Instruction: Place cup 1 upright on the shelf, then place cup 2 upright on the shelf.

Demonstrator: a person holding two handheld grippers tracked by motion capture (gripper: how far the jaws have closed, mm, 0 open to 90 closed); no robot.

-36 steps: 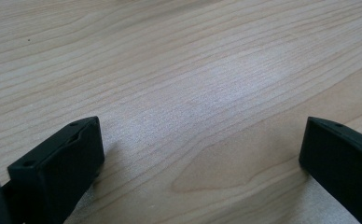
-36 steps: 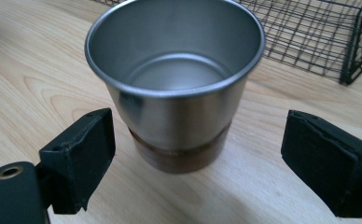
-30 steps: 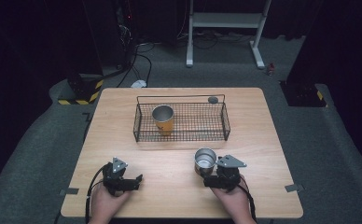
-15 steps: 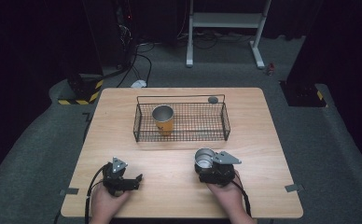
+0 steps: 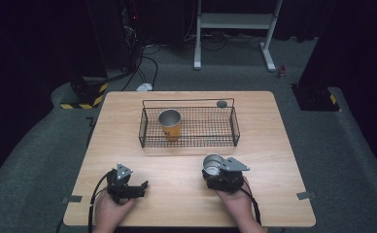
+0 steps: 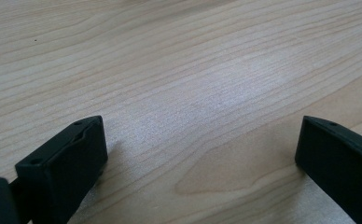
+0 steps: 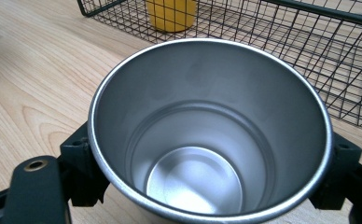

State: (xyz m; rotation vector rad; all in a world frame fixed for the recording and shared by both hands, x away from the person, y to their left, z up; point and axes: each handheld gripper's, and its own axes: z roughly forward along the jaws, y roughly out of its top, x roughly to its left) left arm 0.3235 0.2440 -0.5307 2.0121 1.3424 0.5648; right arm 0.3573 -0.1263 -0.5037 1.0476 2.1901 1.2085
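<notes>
A bare steel cup point(image 5: 213, 164) stands upright on the wooden table point(image 5: 274, 145) in front of the wire basket point(image 5: 235, 127). My right gripper point(image 5: 214, 171) is shut on it, one black jaw against each side of the cup's wall. The right gripper view looks down into the empty steel cup point(image 7: 207, 140), held in my right gripper point(image 7: 207, 175). My left gripper point(image 5: 140, 188) rests at the near left of the table. Its jaws have just been closing a little and still stand apart in the left gripper view, where my left gripper point(image 6: 200, 154) has only bare wood between them.
A yellow cup with a steel rim point(image 5: 170, 124) stands upright in the left part of the basket, and the yellow cup point(image 7: 170, 14) rises behind the basket's mesh point(image 7: 309, 46). A small grey round object point(image 5: 221, 103) lies behind the basket. Bare wood lies between my two hands.
My right gripper has moved left from beside the steel cup and now has its jaws around it. The left hand and the cup in the basket have stayed put.
</notes>
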